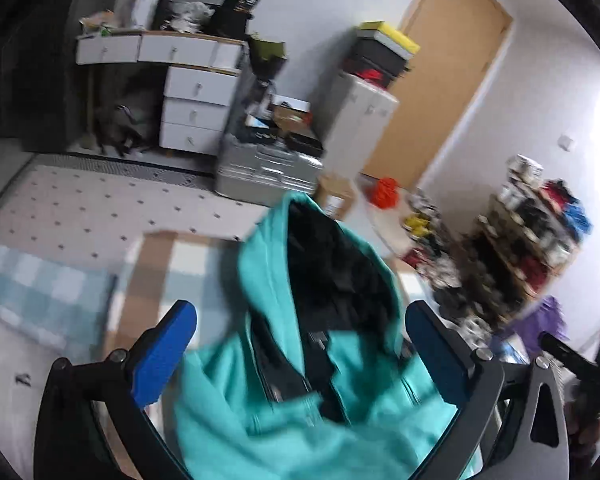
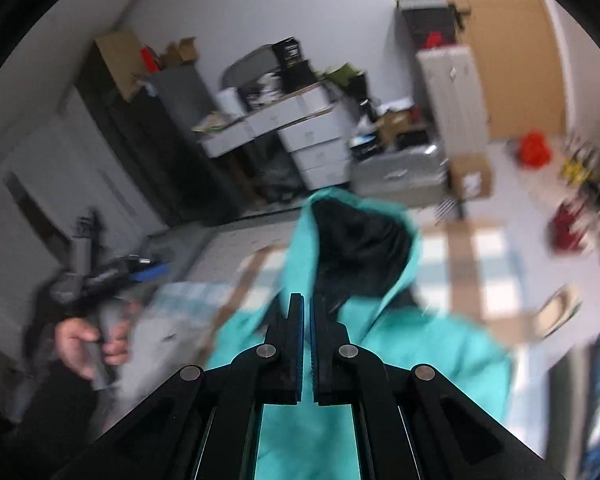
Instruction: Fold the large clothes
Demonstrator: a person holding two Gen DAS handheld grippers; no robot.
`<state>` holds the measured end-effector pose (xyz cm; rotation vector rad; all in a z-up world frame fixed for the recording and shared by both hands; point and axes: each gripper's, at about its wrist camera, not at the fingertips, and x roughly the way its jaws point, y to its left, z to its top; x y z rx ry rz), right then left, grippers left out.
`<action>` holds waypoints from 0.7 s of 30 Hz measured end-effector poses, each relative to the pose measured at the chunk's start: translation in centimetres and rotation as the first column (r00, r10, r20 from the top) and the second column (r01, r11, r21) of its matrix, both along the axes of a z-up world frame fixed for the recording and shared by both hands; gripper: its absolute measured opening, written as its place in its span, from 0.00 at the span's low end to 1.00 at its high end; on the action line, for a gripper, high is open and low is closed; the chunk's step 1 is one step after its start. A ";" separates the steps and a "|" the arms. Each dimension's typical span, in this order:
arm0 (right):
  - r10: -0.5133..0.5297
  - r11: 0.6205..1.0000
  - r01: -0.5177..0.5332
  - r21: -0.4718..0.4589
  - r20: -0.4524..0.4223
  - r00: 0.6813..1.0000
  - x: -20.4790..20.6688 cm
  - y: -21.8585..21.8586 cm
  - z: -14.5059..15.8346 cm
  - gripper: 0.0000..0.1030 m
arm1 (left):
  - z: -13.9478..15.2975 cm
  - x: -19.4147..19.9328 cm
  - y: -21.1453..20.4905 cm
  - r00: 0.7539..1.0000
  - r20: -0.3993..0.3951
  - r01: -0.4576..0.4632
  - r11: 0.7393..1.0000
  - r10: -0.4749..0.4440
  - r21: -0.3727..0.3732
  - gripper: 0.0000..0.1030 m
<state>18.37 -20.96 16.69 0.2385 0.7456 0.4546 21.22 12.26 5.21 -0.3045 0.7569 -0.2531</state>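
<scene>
Hanging in front of both cameras, the teal hooded jacket (image 1: 292,380) fills the lower middle of each view, its hood standing up toward 12 o'clock with a black lining (image 1: 336,264) showing inside. Both pictures are blurred.

In the left wrist view the left gripper (image 1: 300,360) has its blue-padded fingers (image 1: 162,356) spread wide, one at 8 o'clock and the other at 4 o'clock. The jacket lies in the gap between them, and the pads do not press on it.

In the right wrist view the right gripper (image 2: 306,316) has its fingers drawn nearly together, with only a thin slit between the pads. The jacket's collar and black lining sit just past the tips; whether any cloth is pinched there cannot be told through the blur. At 9 o'clock in this view a hand (image 2: 88,344) grips the handle of the other gripper.

Behind the jacket, toward 12 o'clock, lies a pale dotted bed (image 1: 100,208) carrying a blue and brown checked cloth (image 1: 160,264). Farther back stand a white chest of drawers (image 1: 196,108), a grey case (image 1: 268,168) and a wooden door (image 1: 448,80) at 1 o'clock. A cluttered shelf (image 1: 532,236) sits at 3 o'clock in the left wrist view.
</scene>
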 end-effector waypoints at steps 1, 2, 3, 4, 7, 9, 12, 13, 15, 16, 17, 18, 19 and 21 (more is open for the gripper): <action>-0.003 1.000 0.003 -0.017 0.013 1.000 2.1 0.4 0.0 0.20 | -0.3 1.7 -0.3 1.000 -0.027 -0.007 1.000 0.008 0.027 0.99; -0.017 1.000 0.017 -0.018 0.021 1.000 2.9 0.4 -0.2 0.72 | -1.0 3.2 -0.7 0.998 -0.051 -0.024 0.999 0.026 0.040 0.99; -0.044 0.999 0.044 -0.017 0.018 0.999 4.0 0.4 -0.7 1.00 | -1.7 4.3 -0.6 0.997 -0.073 -0.029 0.999 0.032 0.041 0.99; -0.055 0.998 0.055 0.004 0.006 0.998 6.0 0.5 -1.9 1.00 | -2.5 5.0 -0.2 0.996 -0.081 -0.027 0.999 0.030 0.037 0.99; -0.004 1.000 0.008 0.026 -0.164 0.987 10.4 0.9 -5.7 1.00 | -4.0 6.3 -1.0 0.997 -0.066 -0.032 0.991 0.041 0.132 0.99; -0.048 0.999 0.049 -0.001 -0.172 0.984 12.8 0.8 -8.1 1.00 | -4.9 6.9 -1.5 0.996 -0.082 -0.032 0.981 0.048 0.190 0.99; -0.090 0.995 0.075 -0.073 -0.221 0.971 16.2 0.6 -11.6 1.00 | -6.4 9.1 -2.9 0.989 -0.141 -0.014 0.973 0.048 0.232 0.99; -0.118 0.991 0.098 -0.096 -0.235 0.965 18.0 0.3 -13.0 1.00 | -7.3 10.2 -3.4 0.987 -0.156 -0.001 0.969 0.040 0.247 0.99; -0.150 0.988 0.130 -0.088 -0.277 0.949 20.0 -0.7 -14.9 1.00 | -8.3 11.9 -4.1 0.984 -0.179 0.023 0.963 0.027 0.270 0.99; -0.152 0.988 0.134 -0.079 -0.310 0.938 21.3 -1.1 -15.9 1.00 | -8.9 12.8 -4.5 0.982 -0.185 0.023 0.958 0.032 0.286 0.99; -0.152 0.988 0.129 -0.089 -0.342 0.927 22.9 -1.1 -17.1 1.00 | -9.3 13.3 -4.7 0.981 -0.190 0.021 0.958 0.036 0.287 0.99; -0.152 0.987 0.125 -0.098 -0.356 0.922 24.0 -1.2 -17.7 1.00 | -10.4 14.6 -4.6 0.978 -0.205 0.019 0.959 0.041 0.282 0.99; -0.143 0.989 0.114 -0.099 -0.374 0.916 25.6 -1.0 -18.9 1.00 | -10.6 15.2 -4.4 0.976 -0.215 0.018 0.962 0.042 0.273 0.99; -0.128 0.990 0.095 -0.104 -0.394 0.910 27.7 -0.6 -20.0 0.98 | -11.3 16.6 -3.9 0.975 -0.219 0.007 0.970 0.048 0.243 0.99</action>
